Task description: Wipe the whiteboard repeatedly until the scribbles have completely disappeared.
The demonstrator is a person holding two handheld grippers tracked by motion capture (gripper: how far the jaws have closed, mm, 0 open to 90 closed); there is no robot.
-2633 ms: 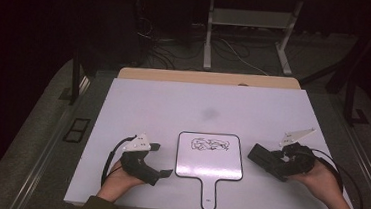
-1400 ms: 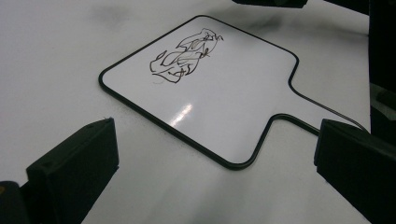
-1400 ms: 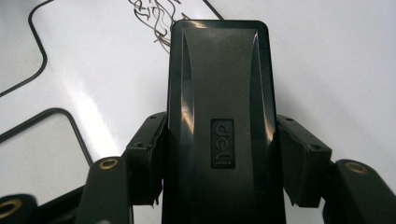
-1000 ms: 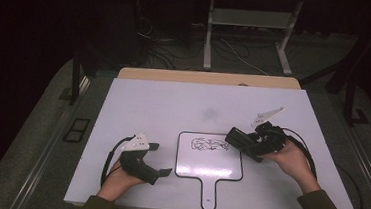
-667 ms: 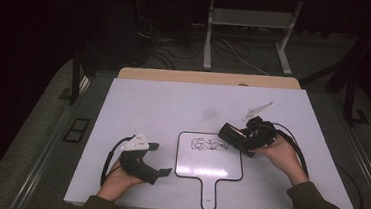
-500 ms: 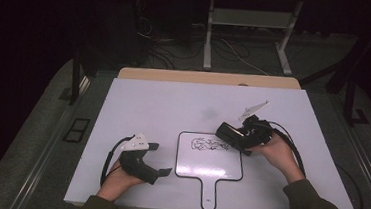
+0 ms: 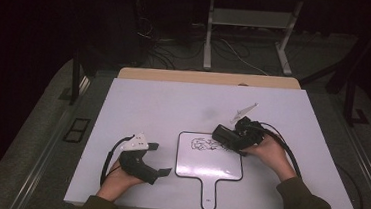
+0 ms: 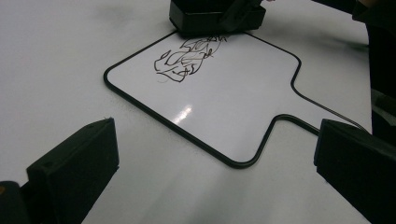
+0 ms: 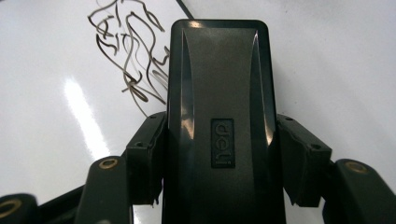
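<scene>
High view: I see a white table in a dark room with cables on the floor; right gripper clamps a black eraser over the scribbled whiteboard paddle; left gripper rests wide beside it

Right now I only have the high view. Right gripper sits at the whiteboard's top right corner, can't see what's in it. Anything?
Observer: Yes. The right gripper is shut on a black eraser; its pads press both long sides.
Operator: Has it reached the scribble?
Observer: In the left gripper view, the eraser's front edge sits at the far end of the scribble on the whiteboard.
Operator: Left gripper?
Observer: The left gripper is open, nothing between its jaws, aimed at the whiteboard's near edge.
</scene>
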